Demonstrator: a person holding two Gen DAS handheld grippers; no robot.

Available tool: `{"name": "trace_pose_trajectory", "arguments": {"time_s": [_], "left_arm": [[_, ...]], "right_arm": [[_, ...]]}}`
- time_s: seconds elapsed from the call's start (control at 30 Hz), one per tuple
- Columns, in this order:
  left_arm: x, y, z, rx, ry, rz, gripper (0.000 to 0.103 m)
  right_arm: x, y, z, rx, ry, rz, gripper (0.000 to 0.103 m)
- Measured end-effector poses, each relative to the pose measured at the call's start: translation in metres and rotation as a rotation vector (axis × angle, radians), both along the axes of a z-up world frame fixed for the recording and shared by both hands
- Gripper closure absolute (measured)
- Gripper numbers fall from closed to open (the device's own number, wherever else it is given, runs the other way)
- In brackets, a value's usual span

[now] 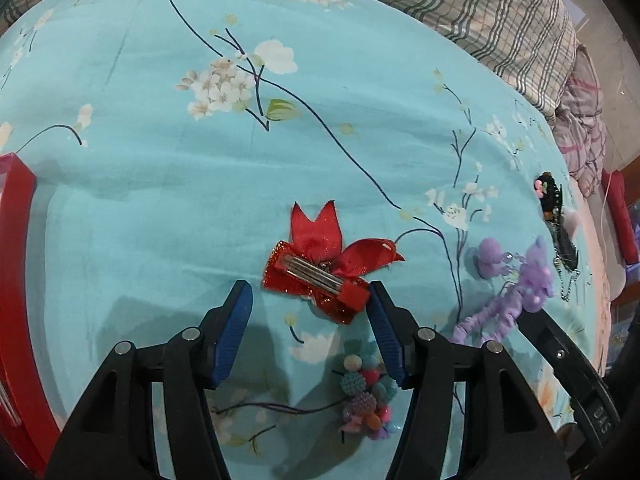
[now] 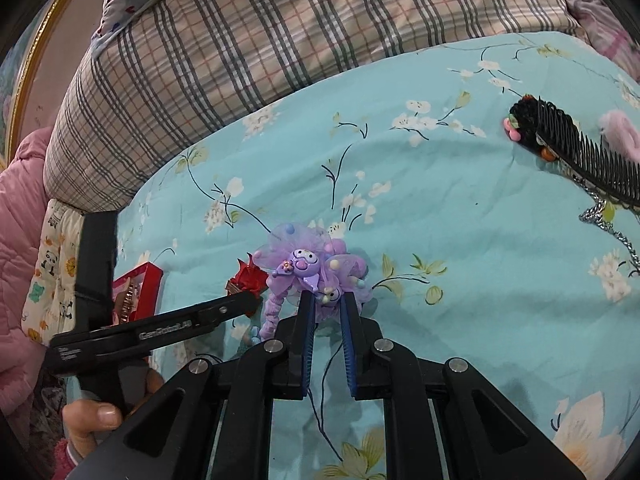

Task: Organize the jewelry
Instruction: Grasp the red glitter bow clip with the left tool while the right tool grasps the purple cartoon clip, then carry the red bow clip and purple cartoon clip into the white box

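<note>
my right gripper (image 2: 325, 300) clamps the purple hair tie (image 2: 308, 268); left gripper (image 1: 310, 300) released, red bow clip (image 1: 320, 272) at 12 o'clock.

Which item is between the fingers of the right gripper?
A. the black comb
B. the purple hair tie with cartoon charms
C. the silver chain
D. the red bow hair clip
B: the right gripper is closed on the purple hair tie, whose charm sits between its blue pads.

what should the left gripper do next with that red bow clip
Probably ease forward and down, then close. The left gripper is open, and the red bow clip lies just ahead of its fingertips on the bedsheet, only its near end between the pads.
</note>
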State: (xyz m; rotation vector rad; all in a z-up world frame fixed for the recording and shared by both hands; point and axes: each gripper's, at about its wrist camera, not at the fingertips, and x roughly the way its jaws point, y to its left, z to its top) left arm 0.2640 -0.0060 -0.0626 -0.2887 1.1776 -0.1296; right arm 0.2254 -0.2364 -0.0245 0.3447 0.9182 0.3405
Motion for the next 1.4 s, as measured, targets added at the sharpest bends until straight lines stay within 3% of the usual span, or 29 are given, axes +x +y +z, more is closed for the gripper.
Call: {"name": "trace_pose_trajectory", "arguments": {"time_s": [0.1,0.17,0.6,1.07,1.13,1.17,1.4], "left_arm": [[0.002,-0.002,0.000,0.012,-0.007,-0.008,0.054],[0.003,-0.002,0.000,0.006,-0.001,-0.015,0.069],[-0.027,0.007,0.019,0.006,-0.053,-0.034,0.073],[-0.091,0.046,0.064,0.000,-0.128,0.033,0.073],[-0.100,0.050,0.069,-0.002,-0.139,0.037,0.073],[-0.106,0.052,0.072,-0.003,-0.144,0.040,0.073],[-0.135,0.062,0.078,-0.010,-0.161,0.048,0.073]], "right_arm": [[0.000,0.000,0.000,0.011,-0.002,-0.001,0.091],[0.000,-0.001,-0.001,0.018,-0.002,-0.001,0.091],[-0.009,-0.003,0.001,0.059,0.004,0.010,0.091],[-0.035,0.023,0.015,0.091,-0.001,0.083,0.092],[-0.040,0.028,0.018,0.095,-0.002,0.096,0.093],[-0.043,0.032,0.020,0.096,-0.002,0.107,0.100],[-0.057,0.047,0.025,0.049,-0.004,0.133,0.100]]}}
